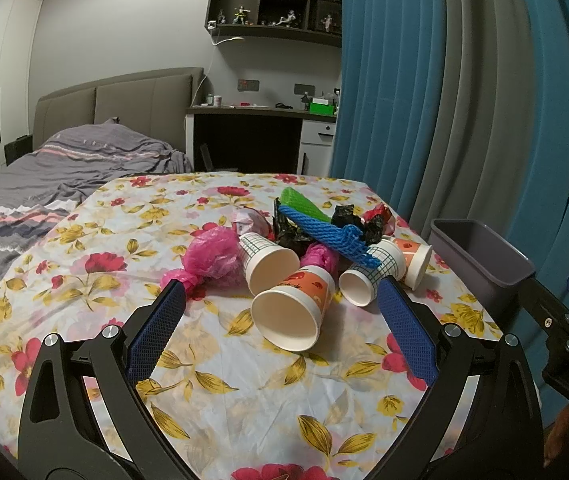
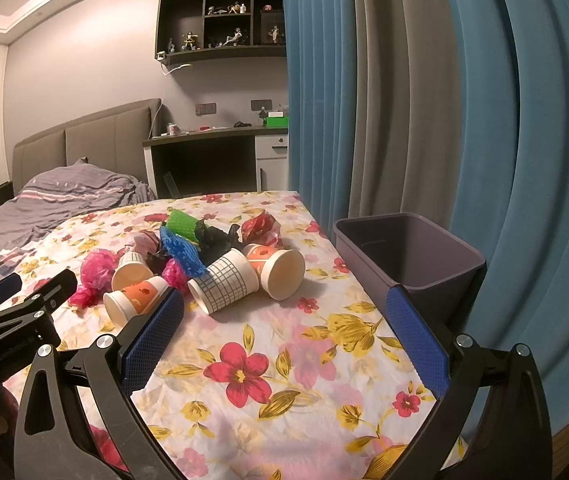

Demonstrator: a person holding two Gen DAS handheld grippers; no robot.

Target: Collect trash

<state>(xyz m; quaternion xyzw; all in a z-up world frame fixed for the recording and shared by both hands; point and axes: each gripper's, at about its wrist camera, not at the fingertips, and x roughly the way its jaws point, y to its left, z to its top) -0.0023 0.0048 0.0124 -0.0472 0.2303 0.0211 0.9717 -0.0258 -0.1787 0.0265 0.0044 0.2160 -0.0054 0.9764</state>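
A heap of trash lies on the flowered tablecloth [image 1: 244, 392]: several tipped paper cups, with an orange one [image 1: 296, 308] nearest, pink plastic bags [image 1: 212, 260], blue foam net [image 1: 332, 236], green net [image 1: 300, 202] and black wrappers. My left gripper [image 1: 282, 294] is open and empty, its jaws either side of the orange cup, short of it. My right gripper [image 2: 284, 304] is open and empty, near the checked cup [image 2: 224, 280] and the orange cup [image 2: 280, 266]. A grey bin [image 2: 408, 252] stands at the table's right edge; it also shows in the left wrist view [image 1: 480, 256].
Blue and grey curtains [image 2: 424, 100] hang close behind the bin. A bed [image 1: 64, 168] lies to the left of the table. A desk [image 1: 260, 120] and wall shelves stand at the back. The right gripper shows at the left view's right edge [image 1: 564, 320].
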